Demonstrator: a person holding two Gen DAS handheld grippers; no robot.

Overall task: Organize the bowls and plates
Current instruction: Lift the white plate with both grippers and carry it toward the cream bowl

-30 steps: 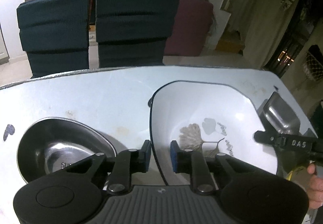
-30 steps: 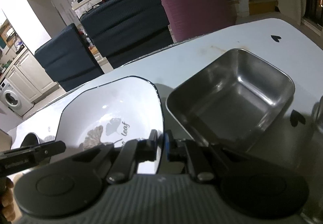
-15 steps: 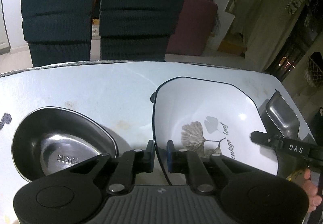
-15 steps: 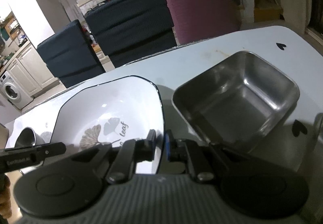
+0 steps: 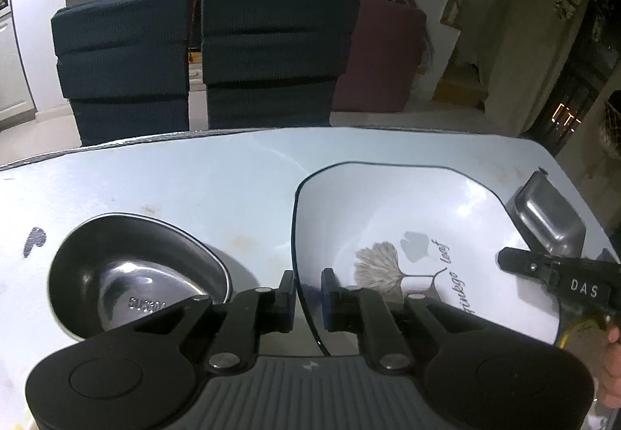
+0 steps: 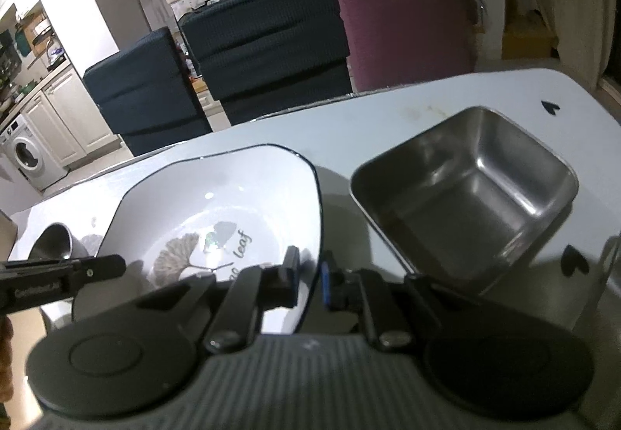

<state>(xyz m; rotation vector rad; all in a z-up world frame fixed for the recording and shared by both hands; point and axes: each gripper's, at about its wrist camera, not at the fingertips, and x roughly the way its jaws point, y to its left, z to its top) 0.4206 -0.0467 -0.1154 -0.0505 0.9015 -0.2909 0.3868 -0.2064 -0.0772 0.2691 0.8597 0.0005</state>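
The pale tabletop (image 5: 194, 181) carries everything. Biggest on it is the white plate (image 5: 388, 212) with a leaf print, lying between a round steel bowl (image 5: 128, 274) to its left and a square steel dish (image 6: 465, 189) to its right. The plate looks stiff, glazed, slippery and breakable, fairly heavy, so its thin dark rim is the place to take it. The left claw (image 5: 306, 298) straddles the left rim, the right claw (image 6: 308, 278) the right rim, both narrowly parted, not yet pinching, reaching forward and low from the near side.
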